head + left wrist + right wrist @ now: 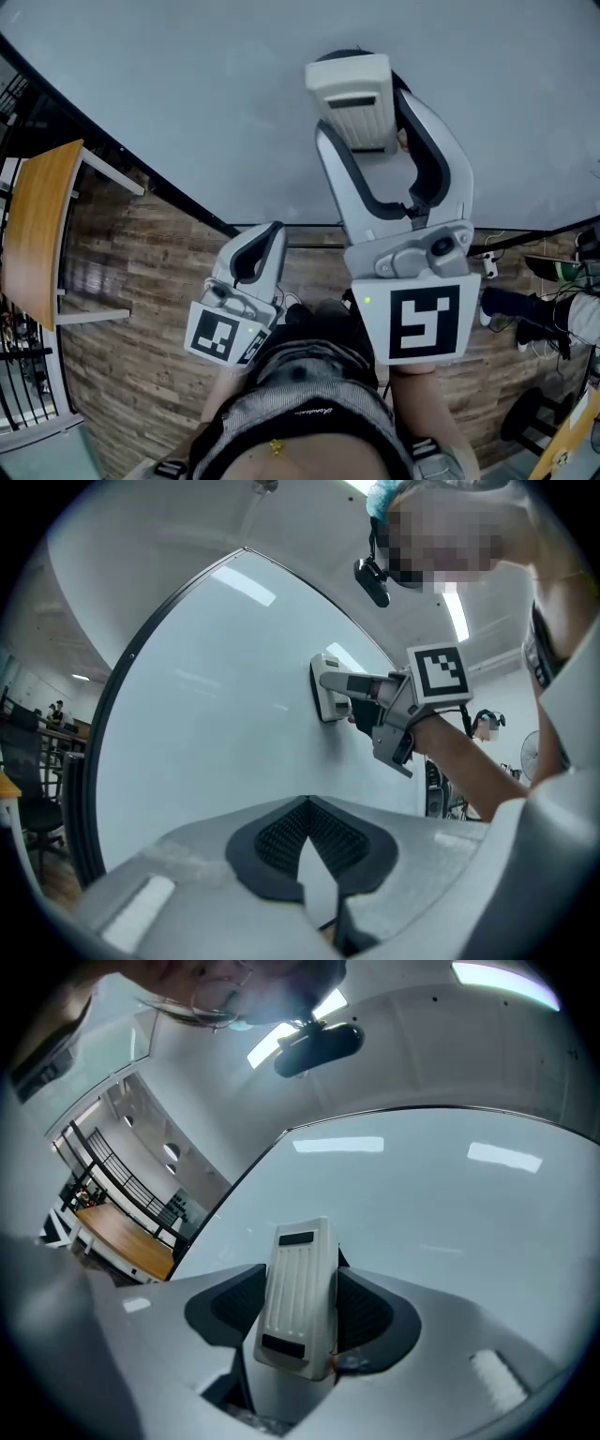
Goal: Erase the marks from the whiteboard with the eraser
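Observation:
The whiteboard fills the top of the head view; I see no marks on it in any view. My right gripper is shut on a white ribbed eraser, which it presses flat against the board. In the right gripper view the eraser stands between the dark pads, with the board behind it. The left gripper view shows that eraser against the board. My left gripper hangs lower, near my body and off the board, its jaws shut with nothing between them.
The board's black frame runs along its lower edge above a wood-plank floor. A wooden table stands at the left beside a railing. Cables and dark shoes lie at the right.

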